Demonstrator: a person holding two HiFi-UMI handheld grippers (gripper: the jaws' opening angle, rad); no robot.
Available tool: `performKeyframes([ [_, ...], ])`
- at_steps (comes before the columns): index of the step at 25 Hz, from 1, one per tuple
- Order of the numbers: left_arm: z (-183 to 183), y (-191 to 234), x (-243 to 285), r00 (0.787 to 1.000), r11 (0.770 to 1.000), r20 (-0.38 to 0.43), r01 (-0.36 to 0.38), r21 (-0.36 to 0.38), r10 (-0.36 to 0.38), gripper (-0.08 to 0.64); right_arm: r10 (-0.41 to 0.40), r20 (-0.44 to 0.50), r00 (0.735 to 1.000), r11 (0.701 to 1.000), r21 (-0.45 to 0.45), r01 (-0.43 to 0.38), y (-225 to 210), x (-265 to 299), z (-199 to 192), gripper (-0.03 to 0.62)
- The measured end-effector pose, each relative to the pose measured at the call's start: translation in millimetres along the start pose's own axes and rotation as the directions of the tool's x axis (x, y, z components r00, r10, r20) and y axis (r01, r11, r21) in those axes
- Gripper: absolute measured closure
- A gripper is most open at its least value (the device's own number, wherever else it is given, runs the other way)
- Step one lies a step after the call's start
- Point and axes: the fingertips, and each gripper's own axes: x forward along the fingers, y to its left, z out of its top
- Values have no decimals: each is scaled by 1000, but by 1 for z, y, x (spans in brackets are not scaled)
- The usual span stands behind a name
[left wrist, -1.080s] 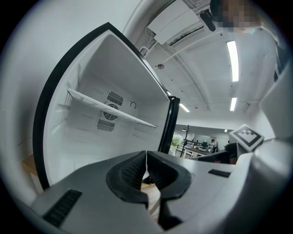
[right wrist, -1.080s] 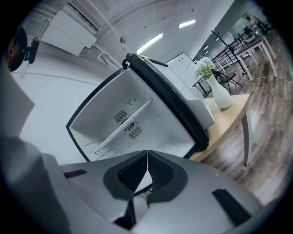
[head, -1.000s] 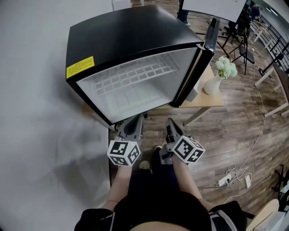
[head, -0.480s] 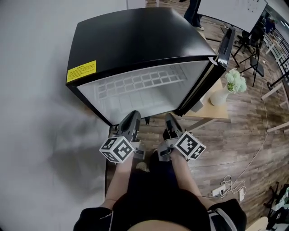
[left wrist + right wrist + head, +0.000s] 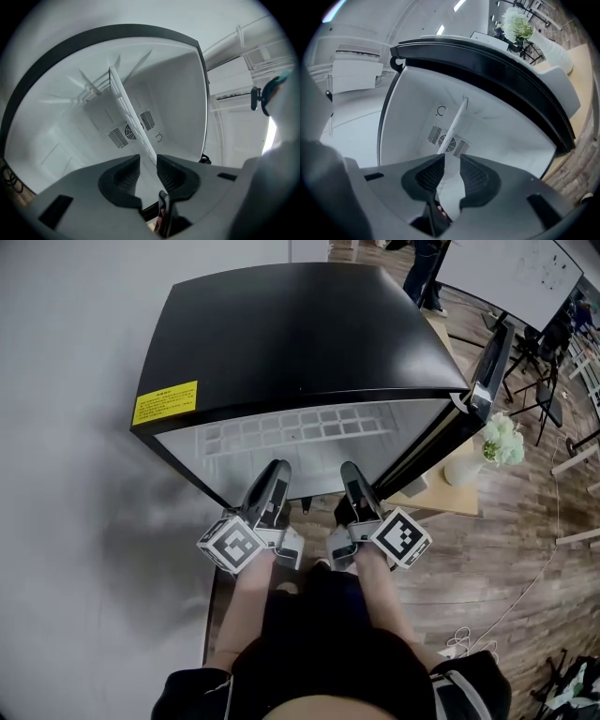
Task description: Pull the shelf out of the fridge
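A black mini fridge [image 5: 300, 334] stands open in the head view, its white wire shelf [image 5: 281, 427] showing inside. My left gripper [image 5: 277, 470] and right gripper [image 5: 349, 470] reach side by side into the opening at the shelf's front edge. In the left gripper view the shelf [image 5: 124, 101] appears edge-on and runs down into the left gripper [image 5: 148, 159]. In the right gripper view the shelf [image 5: 454, 124] likewise runs into the right gripper [image 5: 452, 159]. Both pairs of jaws have just been opening. They stand slightly apart with the shelf's edge between them, the pads not pressing on it.
The fridge door [image 5: 487, 362] hangs open at the right. Beside it, a white vase of flowers [image 5: 492, 442] sits on a small wooden table [image 5: 450, 498]. A grey wall lies to the left. A fan vent [image 5: 126, 133] marks the fridge's back wall.
Both grippers have risen and moved forward, from below the fridge's front up to the shelf's edge. The left one has rolled.
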Motion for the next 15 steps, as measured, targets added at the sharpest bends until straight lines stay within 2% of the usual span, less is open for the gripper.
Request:
performKeyframes([
  [4,7,-3,11,999,998,40,26,-52,-24,429,66,-8,998,997,29,-66,6,14,11,466],
  [8,27,-7,14,995,994,101,36,-99,-26,397,102,-9,995,993,67,-102,20,25,17,457],
  [12,35,2,28,987,994,161,28,-105,-11,390,110,-22,994,990,94,-108,8,40,25,448],
  [15,41,10,20,978,991,211,17,-134,12,390,109,-32,993,986,130,-104,4,42,17,445],
])
